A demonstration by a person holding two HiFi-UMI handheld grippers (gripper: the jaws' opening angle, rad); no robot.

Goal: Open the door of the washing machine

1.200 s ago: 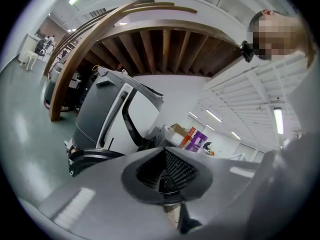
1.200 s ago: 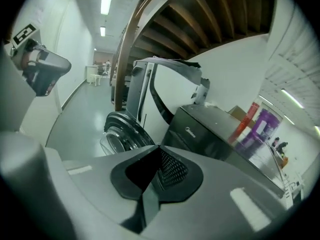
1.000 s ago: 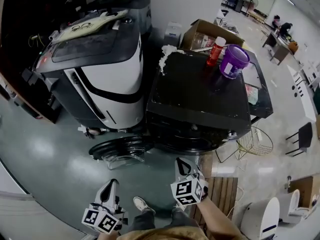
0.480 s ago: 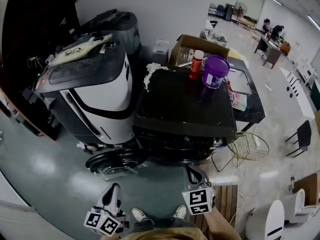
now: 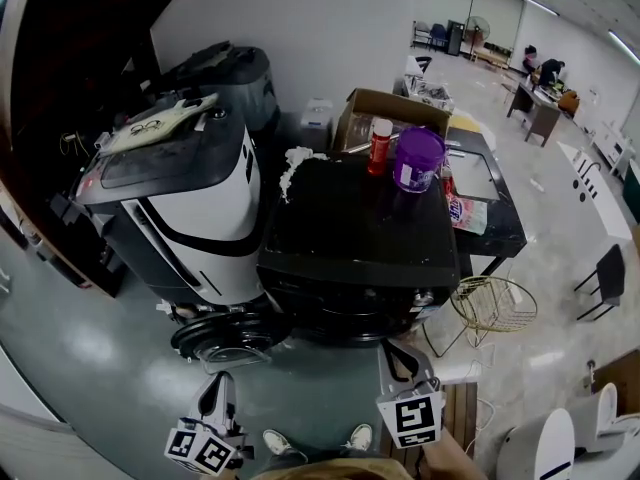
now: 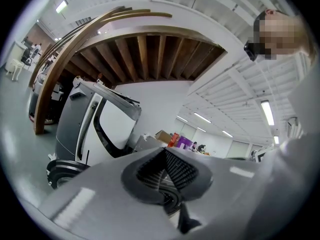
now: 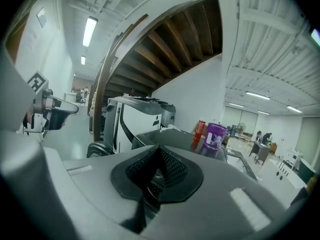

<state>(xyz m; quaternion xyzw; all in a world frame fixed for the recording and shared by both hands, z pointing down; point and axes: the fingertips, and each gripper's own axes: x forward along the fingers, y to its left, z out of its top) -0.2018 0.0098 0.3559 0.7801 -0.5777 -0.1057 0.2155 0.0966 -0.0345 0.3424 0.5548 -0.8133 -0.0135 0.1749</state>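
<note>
Washing machine door (image 5: 232, 336) stands open; my left gripper (image 5: 220, 383) and right gripper (image 5: 395, 351) hold their fingers pressed together, empty.

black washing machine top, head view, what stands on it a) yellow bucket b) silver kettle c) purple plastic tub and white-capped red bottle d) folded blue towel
C: a purple plastic tub stands beside a white-capped red bottle near the far right corner on top of the black washing machine.
</note>
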